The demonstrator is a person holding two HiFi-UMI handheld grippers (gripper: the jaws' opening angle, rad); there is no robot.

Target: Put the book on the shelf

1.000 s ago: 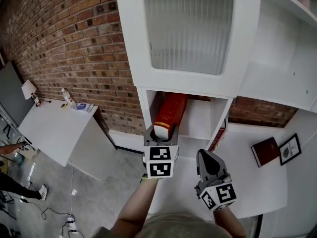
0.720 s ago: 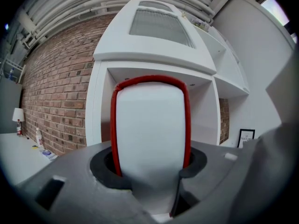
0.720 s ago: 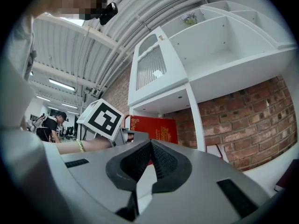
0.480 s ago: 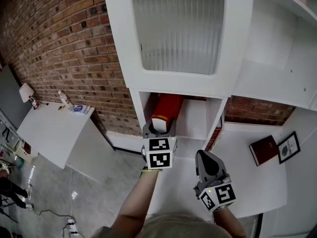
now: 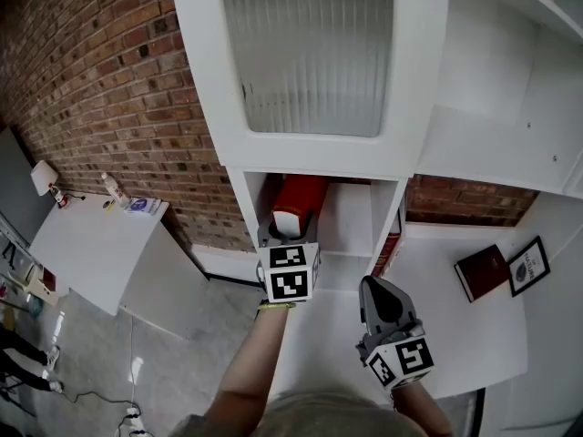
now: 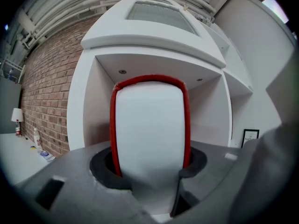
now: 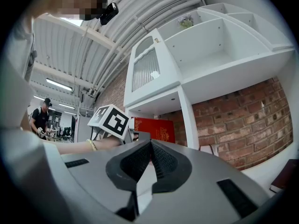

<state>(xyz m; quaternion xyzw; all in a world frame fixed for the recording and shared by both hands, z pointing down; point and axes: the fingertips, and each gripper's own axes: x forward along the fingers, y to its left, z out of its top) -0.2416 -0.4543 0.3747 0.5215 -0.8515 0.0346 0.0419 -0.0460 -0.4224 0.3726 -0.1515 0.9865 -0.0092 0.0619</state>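
I can read no words here. The gold print on my red book (image 7: 154,129) is too small, as is the lettering in the framed picture (image 5: 529,269).

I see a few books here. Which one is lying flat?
The dark red book on the counter, beside the framed picture. The bright red book stands clamped in the left gripper, and a third book stands by the cubby wall.

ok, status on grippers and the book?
Left gripper shut on red book; right gripper shut, empty. Book upright, partly inside the open cubby under the glass door. Nothing seen blocking it.
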